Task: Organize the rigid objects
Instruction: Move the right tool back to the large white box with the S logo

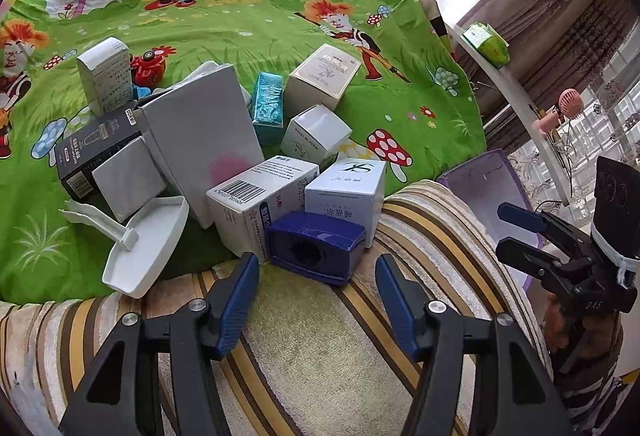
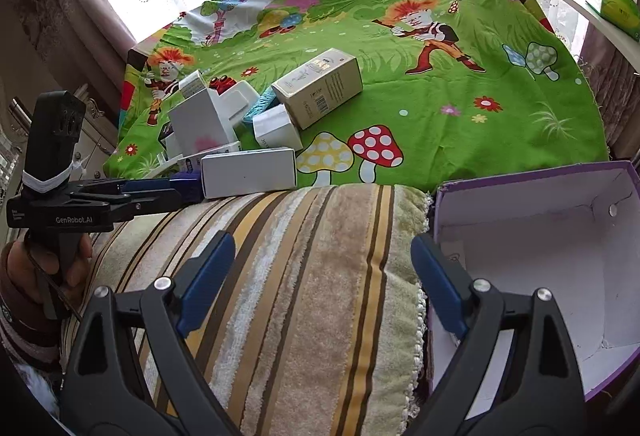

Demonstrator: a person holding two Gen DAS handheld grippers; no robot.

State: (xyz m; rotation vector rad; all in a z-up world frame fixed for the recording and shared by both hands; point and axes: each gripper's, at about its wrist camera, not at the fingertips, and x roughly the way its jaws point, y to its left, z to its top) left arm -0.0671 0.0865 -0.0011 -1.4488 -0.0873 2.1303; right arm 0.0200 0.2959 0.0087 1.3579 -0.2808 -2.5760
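A heap of rigid boxes lies on the green cartoon cloth (image 1: pixel 248 32). It includes a tall grey-white box (image 1: pixel 200 140), a barcode box (image 1: pixel 256 204), a white lettered box (image 1: pixel 348 192), a black box (image 1: pixel 92 152), a teal box (image 1: pixel 268 104) and a cream box (image 2: pixel 320 88). A dark blue box (image 1: pixel 316 244) sits at the heap's near edge. My left gripper (image 1: pixel 317 261) is open, its fingertips flanking the blue box's near end without pressing it. My right gripper (image 2: pixel 322 241) is open and holds nothing, over the striped cushion beside the purple carton (image 2: pixel 560 220), whose white inside holds nothing.
A striped towel cushion (image 2: pixel 320 296) runs along the near side. A white plastic tray (image 1: pixel 148 252) and a red toy (image 1: pixel 148 68) lie among the boxes. At the right, a white shelf (image 1: pixel 508 84) carries a green tissue pack (image 2: pixel 612 4). Curtained windows stand behind.
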